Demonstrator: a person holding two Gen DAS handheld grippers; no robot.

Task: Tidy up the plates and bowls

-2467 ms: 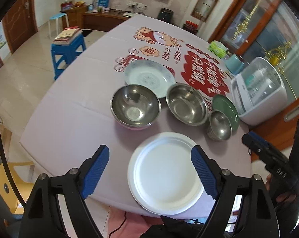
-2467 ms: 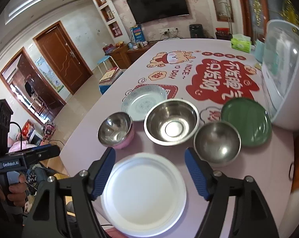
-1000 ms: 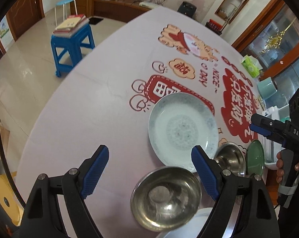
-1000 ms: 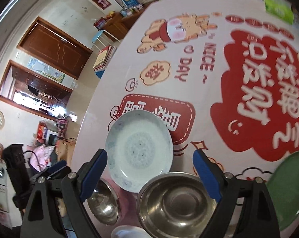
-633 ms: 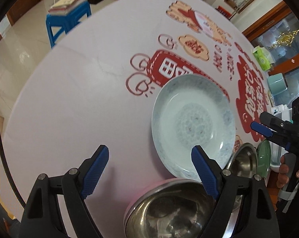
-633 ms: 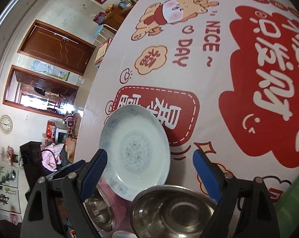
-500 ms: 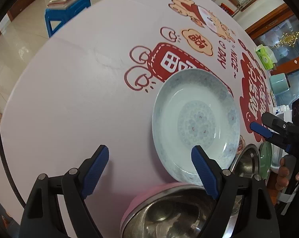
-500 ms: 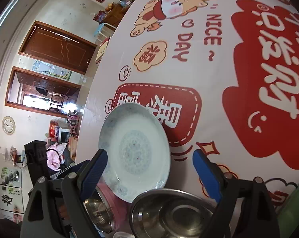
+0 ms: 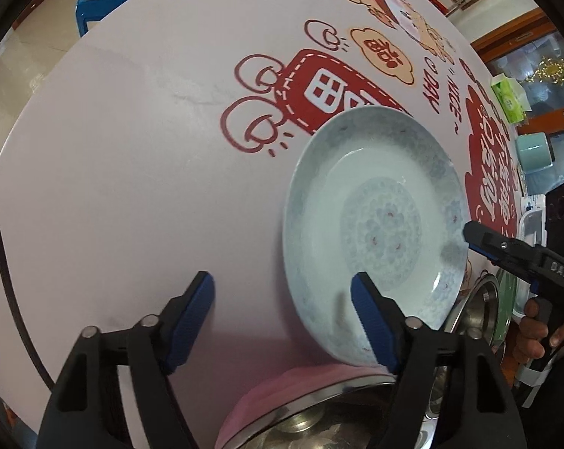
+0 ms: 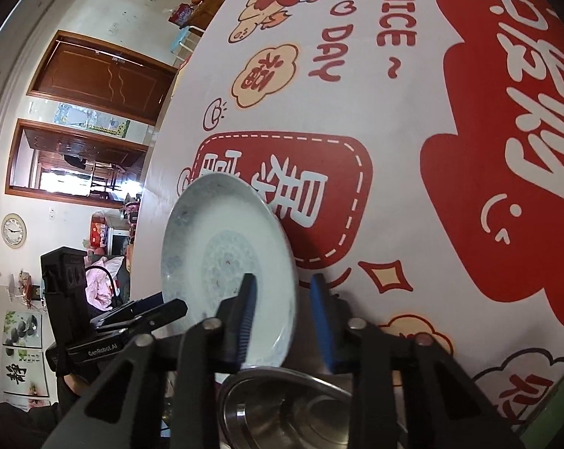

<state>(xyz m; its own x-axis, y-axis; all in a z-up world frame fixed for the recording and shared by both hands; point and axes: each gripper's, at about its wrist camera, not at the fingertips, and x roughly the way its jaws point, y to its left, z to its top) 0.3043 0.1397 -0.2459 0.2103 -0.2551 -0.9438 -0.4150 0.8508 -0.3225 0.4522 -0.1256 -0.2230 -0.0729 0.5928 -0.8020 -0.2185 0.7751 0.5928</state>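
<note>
Right wrist view: the right gripper [image 10: 284, 314] has just been closing, its 2 jaws now narrow astride the plate [image 10: 222, 258] rim. The left gripper [image 9: 282, 318] is held wider, just beside the plate's opposite edge, mid-tabletop [image 9: 132, 157].

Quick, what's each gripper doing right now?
Left gripper: open, just been closing, plate rim between fingers.
Right gripper: open, just been closing, same rim between fingers.
</note>
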